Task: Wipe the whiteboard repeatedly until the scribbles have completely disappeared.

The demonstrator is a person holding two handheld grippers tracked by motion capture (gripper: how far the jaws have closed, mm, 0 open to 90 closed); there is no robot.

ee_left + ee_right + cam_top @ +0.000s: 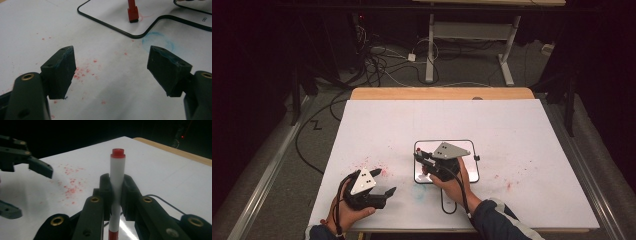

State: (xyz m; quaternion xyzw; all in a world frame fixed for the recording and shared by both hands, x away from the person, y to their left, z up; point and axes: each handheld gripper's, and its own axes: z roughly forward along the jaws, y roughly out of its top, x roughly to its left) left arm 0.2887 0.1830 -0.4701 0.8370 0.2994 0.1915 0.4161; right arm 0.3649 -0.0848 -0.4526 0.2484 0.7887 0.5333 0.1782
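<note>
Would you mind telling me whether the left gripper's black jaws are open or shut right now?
Open. In the left gripper view the left gripper has its jaws standing wide apart with only the red-speckled white table sheet between them.

Left gripper (111,72) jaws wide apart, nothing between them, over the white table sheet (30,30). Red speckles (83,71) on the sheet near the 9 o'clock jaw. At 12 o'clock a red marker tip (133,13) touches down inside a black-rimmed board (110,26). Faint blue smudge (157,41) at 1 o'clock.
</note>
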